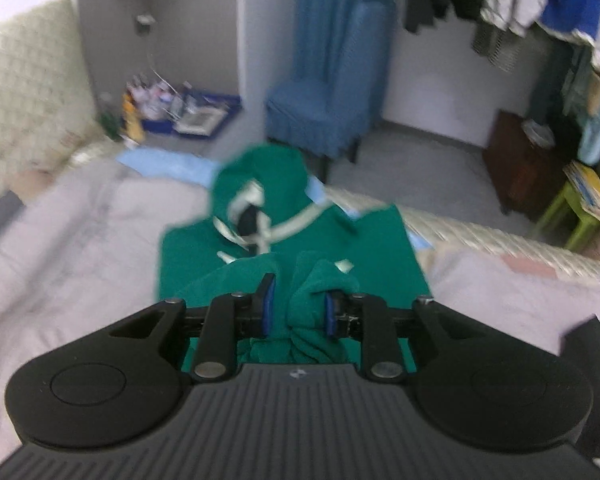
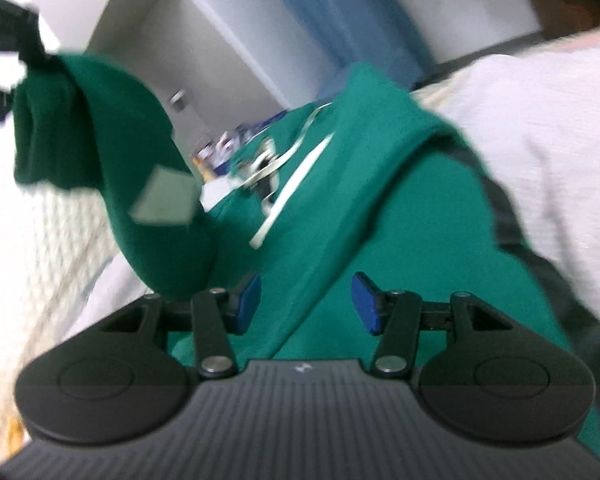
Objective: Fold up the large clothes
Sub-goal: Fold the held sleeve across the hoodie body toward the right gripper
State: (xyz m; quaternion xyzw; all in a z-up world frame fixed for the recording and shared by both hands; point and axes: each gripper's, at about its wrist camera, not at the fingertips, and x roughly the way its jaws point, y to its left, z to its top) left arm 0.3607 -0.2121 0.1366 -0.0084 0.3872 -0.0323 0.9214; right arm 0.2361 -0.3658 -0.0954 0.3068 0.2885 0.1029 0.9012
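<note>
Left gripper [image 1: 298,306], black with blue pads, is clamped on a bunched fold of the green fleece hooded sweatshirt [image 1: 380,248]; in the right wrist view this same bunch hangs lifted at about 10 o'clock [image 2: 80,120], with a pale square label dangling from it. Right gripper [image 2: 306,304] stands about half open above the cloth; fabric shows between its blue pads [image 2: 366,306], but whether they touch it cannot be told from this view. The sweatshirt lies spread on the pale grey bed cover [image 1: 80,248], its hood [image 1: 256,176] and whitish drawcords [image 1: 296,220] toward 12 o'clock in the left wrist view and its body running down to 6 o'clock under the gripper. Task progress, as a judgement: the fold is at an early to middle stage. One portion, probably a sleeve or side edge, is raised and appears to be on its way across the body; the hood is not tucked, and no compact folded shape exists yet. Remaining work likely includes laying the lifted part flat, treating the opposite side and doubling the body. Containers: a blue tray-like box [image 1: 196,114] on the floor at 11 o'clock holds blurred bottles and small items; its contents cannot be identified. A blue upholstered chair [image 1: 320,108] stands at 12 o'clock.
</note>
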